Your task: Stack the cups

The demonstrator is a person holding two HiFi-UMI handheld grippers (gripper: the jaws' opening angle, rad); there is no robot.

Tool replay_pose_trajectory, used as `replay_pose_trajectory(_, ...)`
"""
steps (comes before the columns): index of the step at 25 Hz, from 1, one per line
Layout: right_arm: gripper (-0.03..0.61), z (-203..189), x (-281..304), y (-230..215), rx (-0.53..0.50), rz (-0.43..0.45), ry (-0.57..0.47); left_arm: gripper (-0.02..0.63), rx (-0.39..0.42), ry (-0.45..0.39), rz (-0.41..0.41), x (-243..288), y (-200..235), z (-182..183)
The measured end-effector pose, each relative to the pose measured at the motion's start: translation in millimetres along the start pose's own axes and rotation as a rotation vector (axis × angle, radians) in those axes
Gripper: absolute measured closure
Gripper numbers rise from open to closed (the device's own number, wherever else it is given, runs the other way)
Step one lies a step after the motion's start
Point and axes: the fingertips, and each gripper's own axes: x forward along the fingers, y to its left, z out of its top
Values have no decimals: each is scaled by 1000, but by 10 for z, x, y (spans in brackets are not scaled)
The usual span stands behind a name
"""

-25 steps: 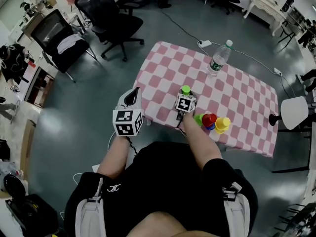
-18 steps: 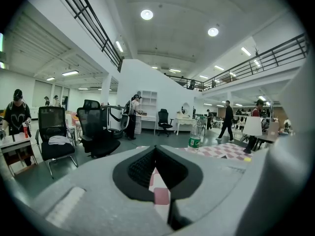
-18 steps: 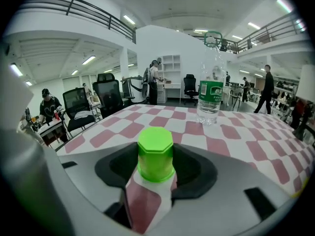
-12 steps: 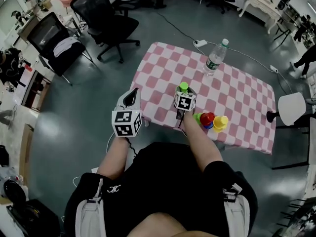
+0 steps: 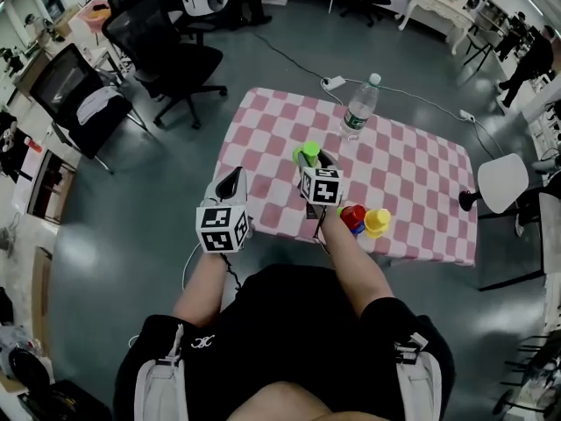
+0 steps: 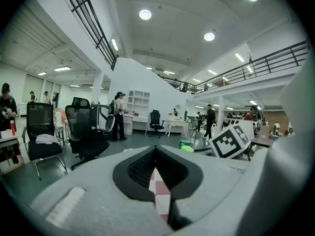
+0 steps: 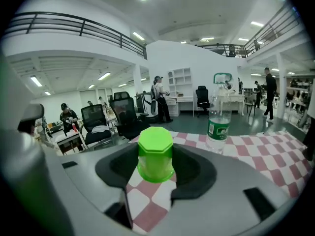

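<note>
R gripper (image 5: pixel 310 160) jaws clamp octagonal green cup (image 7: pixel 155 156) over checked worktop (image 5: pixel 421 174), nr clear plastic bottle (image 5: pixel 359 108), red cup (image 5: pixel 353 216) & yellow cup (image 5: pixel 378 222); L gripper (image 5: pixel 234 177) jaws closed, empty.

Just right of the right gripper (image 5: pixel 311 160), the red cup (image 5: pixel 352 217) covers most of the blue cup (image 5: pixel 358 230) (a sliver shows); in the head view the gripper's marker cube (image 5: pixel 321 187) masks its jaws.
</note>
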Motion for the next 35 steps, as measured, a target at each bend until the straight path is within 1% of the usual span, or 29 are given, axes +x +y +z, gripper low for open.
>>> replay_pose_trajectory(4,362,350,-311,30,-50,9,-68,598,-20,-8,-23,101,-79,52)
replay_pose_trajectory(7,362,538,-552,-18,-66,-3,-85,598,-19,-10,-57,195,-210,88)
replay_pose_trajectory(11,364,724,-871,-123,-63,-18,-93,598,-8,-10,-113,306,-466,125)
replay_pose_trajectory(15,364,817,-1178,-316,-77,-51,-116,598,10,-8,-175,443,-755,152)
replay_pose_trajectory(21,364,797,-1627,-740,-57,-109,-139,598,33,-3,-258,622,-1185,170)
replay_pose_trajectory(25,364,712,-1872,-1060,-63,-179,-147,598,42,5,-302,731,-1434,137)
replay_pose_trajectory(31,363,514,-2163,-1425,-69,-271,-122,598,58,32,-363,905,-1804,57)
replay_pose_trajectory(35,362,333,-2322,-1601,-55,-302,-99,598,60,48,-391,933,-2023,-9)
